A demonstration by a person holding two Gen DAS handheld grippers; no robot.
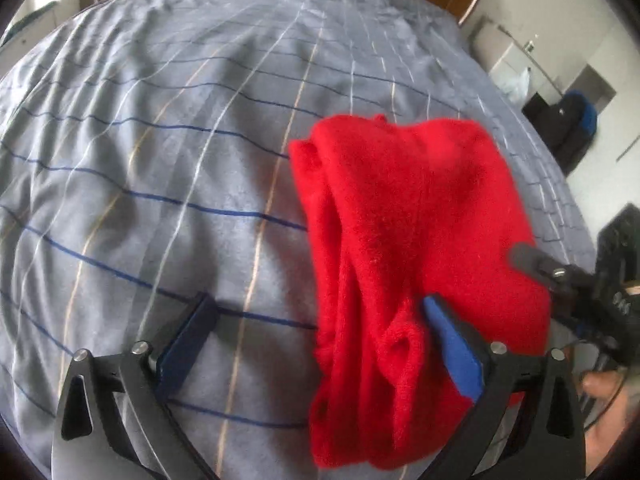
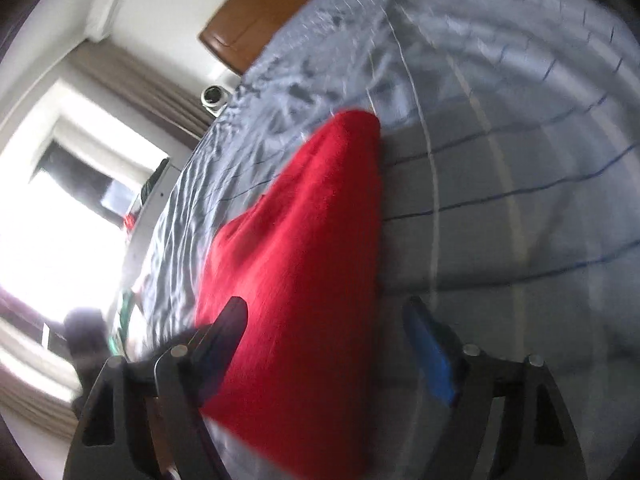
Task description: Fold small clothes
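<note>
Grey checked bedding [image 1: 168, 168] carries a fuzzy red knit garment [image 1: 408, 216], bunched in folds. Both left gripper [image 1: 320, 344] and right gripper [image 2: 328, 344] jaws are spread wide, nothing clamped; the left's blue pad [image 1: 452, 348] is seen against the knit.

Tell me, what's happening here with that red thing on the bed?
A person is folding a small red garment on a bed with a grey striped cover, using a hand-held claw in each hand. The garment lies bunched and partly folded. Both claws are open: the left claw has one finger against the cloth, and the right claw straddles its edge without pinching it. Neither holds it now.
</note>
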